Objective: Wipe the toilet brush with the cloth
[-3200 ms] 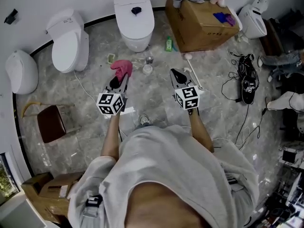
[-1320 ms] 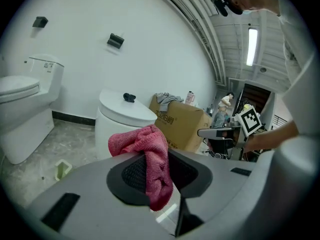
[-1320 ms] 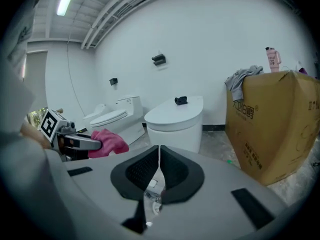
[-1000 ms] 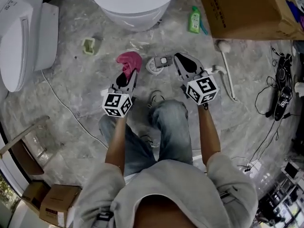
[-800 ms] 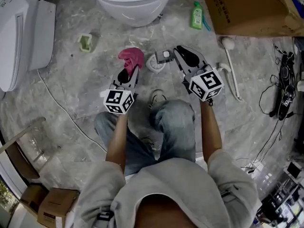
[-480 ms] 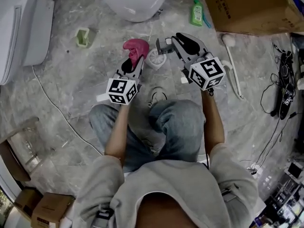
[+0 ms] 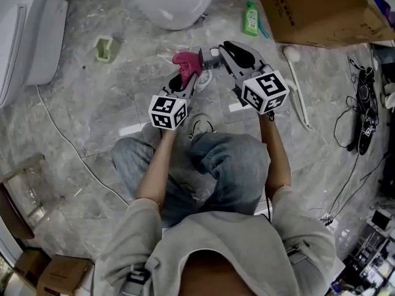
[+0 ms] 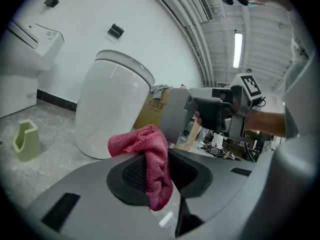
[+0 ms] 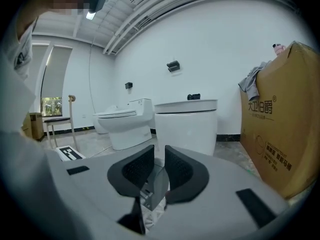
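Where the two grippers meet low over the marble floor (image 7: 92, 103), the left gripper (image 8: 160, 173) has its jaws pinched on the pink cloth (image 8: 149, 146) — it bunches above them, just beside the toilet brush (image 9: 156, 185). The right gripper (image 9: 159, 158) has its jaws pressed on the brush's grey handle, with white bristles below — a white toilet (image 7: 173, 2) stands beyond.

Evenly and softly lit from overhead by a ceiling strip light (image 8: 237, 49); only faint shadows on the marble floor (image 7: 92, 110), with a mild sheen. Strongly fisheye-bent in both gripper views, black at the corners. Sharp on the pink cloth (image 8: 150, 156); soft and smeared along the nearest edges
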Motion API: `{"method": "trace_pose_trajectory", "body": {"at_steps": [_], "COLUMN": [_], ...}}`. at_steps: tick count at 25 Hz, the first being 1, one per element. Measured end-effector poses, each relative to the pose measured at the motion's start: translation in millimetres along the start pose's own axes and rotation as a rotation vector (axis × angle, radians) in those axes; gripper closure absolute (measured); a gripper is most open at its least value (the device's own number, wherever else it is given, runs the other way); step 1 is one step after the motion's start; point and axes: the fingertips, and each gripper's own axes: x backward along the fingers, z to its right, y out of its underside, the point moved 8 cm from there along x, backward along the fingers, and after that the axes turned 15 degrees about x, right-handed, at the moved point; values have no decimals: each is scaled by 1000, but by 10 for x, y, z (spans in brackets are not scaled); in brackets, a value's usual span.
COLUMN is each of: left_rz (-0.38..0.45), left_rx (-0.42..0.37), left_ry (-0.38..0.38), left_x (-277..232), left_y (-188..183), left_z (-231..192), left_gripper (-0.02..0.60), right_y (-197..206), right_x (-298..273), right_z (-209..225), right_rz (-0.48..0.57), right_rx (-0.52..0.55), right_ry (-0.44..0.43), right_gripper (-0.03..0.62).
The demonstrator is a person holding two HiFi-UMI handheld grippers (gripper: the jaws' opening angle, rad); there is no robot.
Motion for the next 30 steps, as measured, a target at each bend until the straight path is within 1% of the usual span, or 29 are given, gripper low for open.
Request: {"method": "trace_pose_trajectory", "body": {"at_steps": [5,8,10,13,17,24,30], "left_rz": [-7,-33,-42,-52,-84,-187,-279], "left_rx": [-12,-58,-73,-67,-63,-77,-64], "left_ry": [32,41,31,13,-10,-64,-113], "left_x": [-117,-178,-213,-255,-320,-465,-583], "left_y": [-18,-29,-14,49,171,416,637], "left_z": [3,9,7,-27,-101,-323,-485], "left_gripper": [479,479,480,480,482,482,482], "right_y": [18,32,29,23,37,17,9], "right_x": [11,16,11,14,30,9,2], "right_z": [15,29,35,33,38,22,-5], "right_rz": [9,17,21,25,35,37,36], "right_rx": [-16,-27,-27,-25,-29,-20,-6], "right_ry": [17,22,20,18,21,13,2], "right_gripper": [511,511,511,511,513,513,516]}}
